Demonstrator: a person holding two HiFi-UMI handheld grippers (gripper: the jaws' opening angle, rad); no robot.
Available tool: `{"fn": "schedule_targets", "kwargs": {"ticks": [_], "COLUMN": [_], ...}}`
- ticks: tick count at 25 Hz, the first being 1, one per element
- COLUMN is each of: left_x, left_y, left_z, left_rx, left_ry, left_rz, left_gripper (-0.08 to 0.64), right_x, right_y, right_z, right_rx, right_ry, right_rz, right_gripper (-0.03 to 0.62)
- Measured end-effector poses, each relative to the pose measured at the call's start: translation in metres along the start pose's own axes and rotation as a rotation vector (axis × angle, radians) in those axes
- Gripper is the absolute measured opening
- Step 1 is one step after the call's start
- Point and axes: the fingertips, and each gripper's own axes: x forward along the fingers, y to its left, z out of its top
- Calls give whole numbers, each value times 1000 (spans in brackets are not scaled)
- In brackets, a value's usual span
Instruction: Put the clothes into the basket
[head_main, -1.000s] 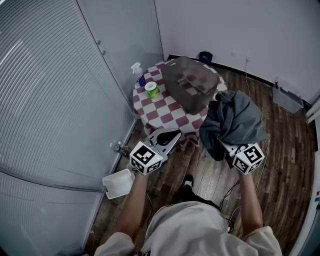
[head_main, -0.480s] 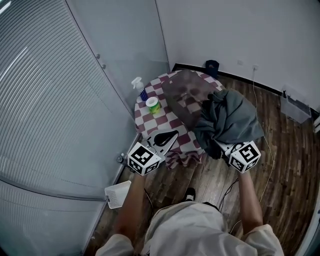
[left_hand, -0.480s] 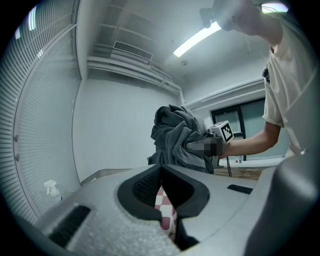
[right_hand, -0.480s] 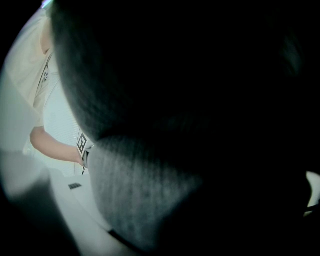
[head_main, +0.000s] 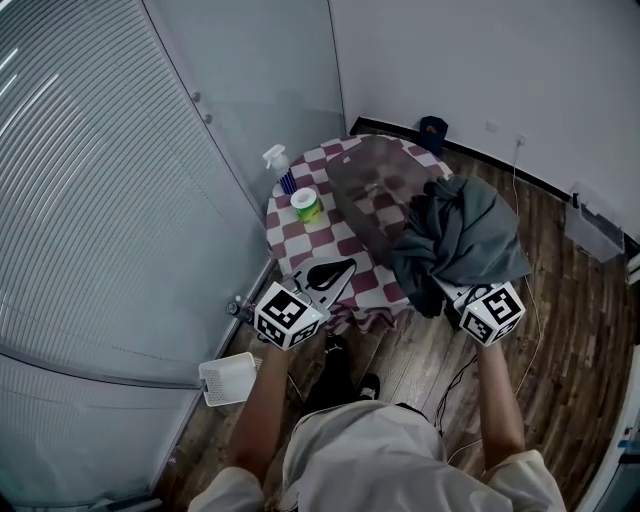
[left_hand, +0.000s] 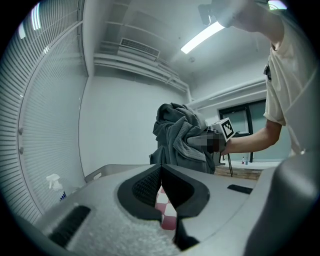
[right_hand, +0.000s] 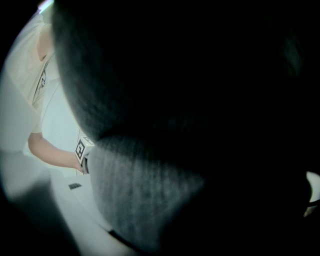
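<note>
A bundle of grey clothes (head_main: 462, 235) hangs from my right gripper (head_main: 447, 290), which is shut on it; the fingertips are buried in the cloth. The bundle is beside and partly over the right end of the dark see-through basket (head_main: 375, 185) on the checkered table (head_main: 320, 238). In the right gripper view, dark fabric (right_hand: 165, 165) fills almost everything. My left gripper (head_main: 343, 270) is shut and holds nothing, level over the table's near edge. In the left gripper view, its jaw tips (left_hand: 160, 169) meet, and the clothes (left_hand: 175, 137) hang ahead of them.
A spray bottle (head_main: 277, 160) and a green-lidded cup (head_main: 305, 205) stand on the table's left side. A glass wall with blinds runs along the left. On the wood floor lie a white dustpan-like tray (head_main: 228, 378), a grey box (head_main: 592, 224) and a cable (head_main: 530, 300).
Both grippers have moved toward the table. The clothes bundle went from beside the table to against the basket's right end. The left gripper stayed shut.
</note>
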Motion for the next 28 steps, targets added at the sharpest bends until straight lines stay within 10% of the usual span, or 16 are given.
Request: {"fn": "schedule_targets", "kwargs": {"ticks": [10, 28], "left_x": [21, 98], "left_y": [37, 141], "left_z": [-49, -6], "left_rx": [28, 9], "left_ry": [58, -38], "left_rz": [-4, -38], "left_gripper": [15, 15], "right_x": [32, 124], "right_y": [-19, -98], "right_z": [-22, -13], "right_rx": [-21, -13], "right_ry": [-14, -4], "right_rz": [-17, -80], "right_gripper": [252, 253]}}
